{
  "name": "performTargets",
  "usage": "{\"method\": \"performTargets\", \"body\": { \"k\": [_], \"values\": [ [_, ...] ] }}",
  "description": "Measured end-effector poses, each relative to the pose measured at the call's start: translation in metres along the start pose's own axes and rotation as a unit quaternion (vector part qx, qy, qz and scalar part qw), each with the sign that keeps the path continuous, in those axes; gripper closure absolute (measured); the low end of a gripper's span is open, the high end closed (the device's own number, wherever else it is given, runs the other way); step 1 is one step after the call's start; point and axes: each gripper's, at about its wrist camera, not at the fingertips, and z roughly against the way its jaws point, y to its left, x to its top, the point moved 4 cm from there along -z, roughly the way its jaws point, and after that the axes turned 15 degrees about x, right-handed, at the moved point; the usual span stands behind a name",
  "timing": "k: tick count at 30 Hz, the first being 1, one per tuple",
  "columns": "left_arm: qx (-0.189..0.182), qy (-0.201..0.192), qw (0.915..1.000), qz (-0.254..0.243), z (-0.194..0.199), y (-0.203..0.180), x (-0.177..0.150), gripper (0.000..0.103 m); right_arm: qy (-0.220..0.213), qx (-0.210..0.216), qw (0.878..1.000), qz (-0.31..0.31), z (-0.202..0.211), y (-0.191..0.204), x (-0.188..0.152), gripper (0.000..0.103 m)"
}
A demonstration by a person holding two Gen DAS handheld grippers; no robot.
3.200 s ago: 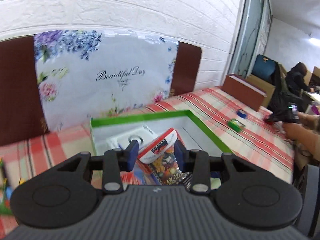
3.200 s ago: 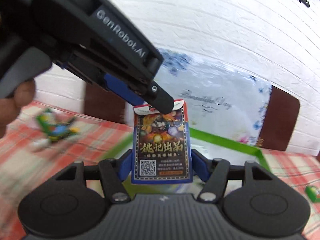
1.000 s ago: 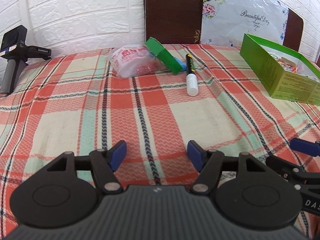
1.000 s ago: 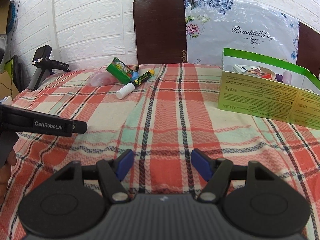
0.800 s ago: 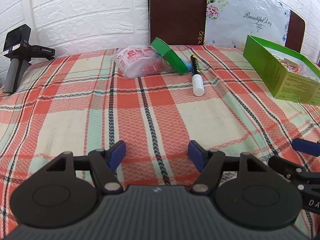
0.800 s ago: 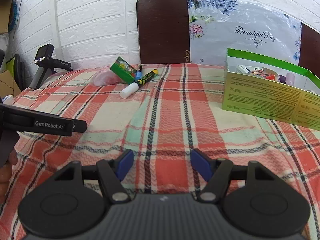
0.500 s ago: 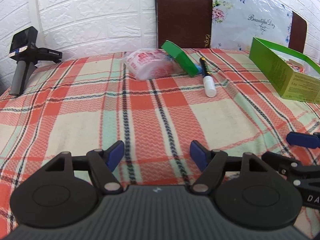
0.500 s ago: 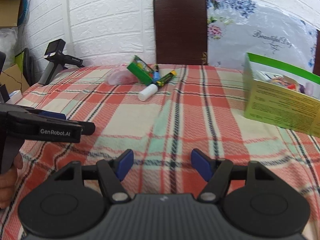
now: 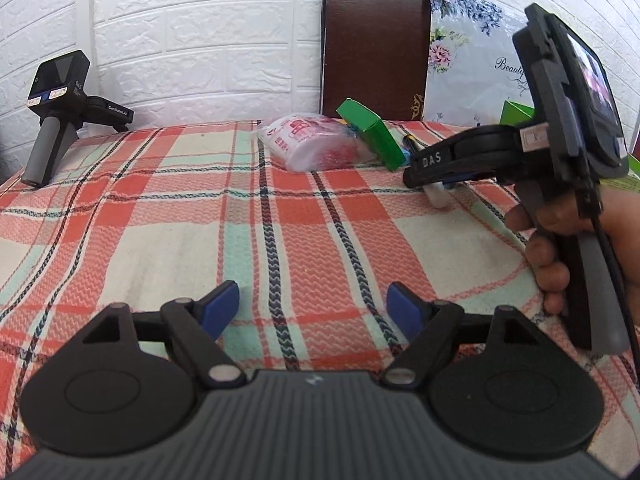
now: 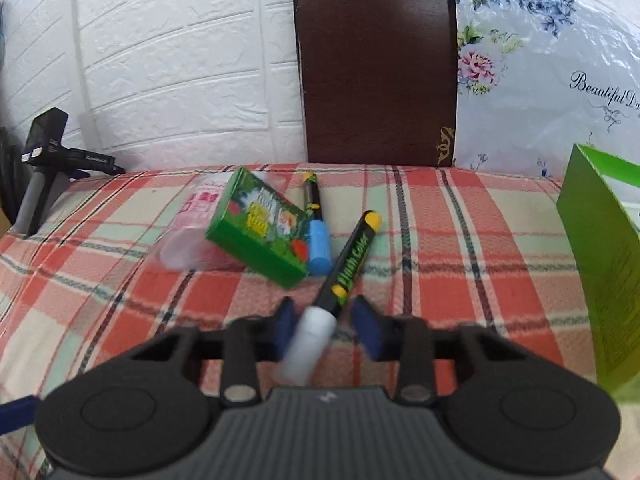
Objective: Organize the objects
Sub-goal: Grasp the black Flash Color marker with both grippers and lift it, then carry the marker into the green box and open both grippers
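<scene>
My right gripper [image 10: 326, 326] is low over the plaid tablecloth [image 10: 440, 280], its jaws closing around a black marker with a white cap [image 10: 316, 328]. A thin gap still shows at the right pad. Just beyond lie a blue-capped marker [image 10: 318, 240], a small green box [image 10: 260, 228] and a pink tissue pack [image 10: 188, 228]. In the left wrist view the right gripper [image 9: 424, 172] reaches over the white cap [image 9: 438, 196], near the green box [image 9: 372, 136] and tissue pack [image 9: 312, 144]. My left gripper [image 9: 316, 304] hovers nearer the front, its jaws opening with nothing between them.
The green storage box [image 10: 600, 240] stands at the right edge. A black camera on a handle [image 9: 56, 112] stands at the far left of the table. A brown chair back [image 10: 376, 60] and a floral bag [image 10: 540, 60] lean against the white brick wall.
My right gripper moved forward to the pile of objects and its jaws narrowed around the white-capped marker. The left jaws widened a little, and the right hand now shows in the left wrist view.
</scene>
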Motion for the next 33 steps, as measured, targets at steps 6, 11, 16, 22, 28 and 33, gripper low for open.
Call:
{"method": "performTargets", "body": {
  "k": [6,11,16,22,28,33],
  "values": [
    [-0.003,0.013,0.9999,-0.002,0.001,0.0,0.003,0.02,0.012,0.047,0.999,-0.009,0.055,-0.001,-0.044,0.083],
    [-0.138,0.104,0.9828,0.065,0.016,-0.023,0.015,0.019,0.021,0.122,0.991,-0.044,0.133,0.011,-0.106,0.083],
    [-0.174,0.145,0.9736,0.029,0.03,-0.075,0.013,0.019,0.013,0.163,0.982,-0.092,0.173,0.011,-0.14,0.083],
    [-0.151,0.134,0.9795,-0.001,0.038,-0.099,0.01,0.062,0.009,0.172,0.981,-0.085,0.184,0.01,-0.143,0.083],
    [-0.181,0.174,0.9659,0.063,0.031,-0.096,0.015,0.078,0.007,0.148,0.987,-0.055,0.195,0.004,-0.147,0.083],
    [-0.209,0.172,0.9624,0.024,0.037,-0.148,0.017,0.078,-0.002,0.1,0.993,-0.062,0.215,-0.022,-0.153,0.083]
  ]
}}
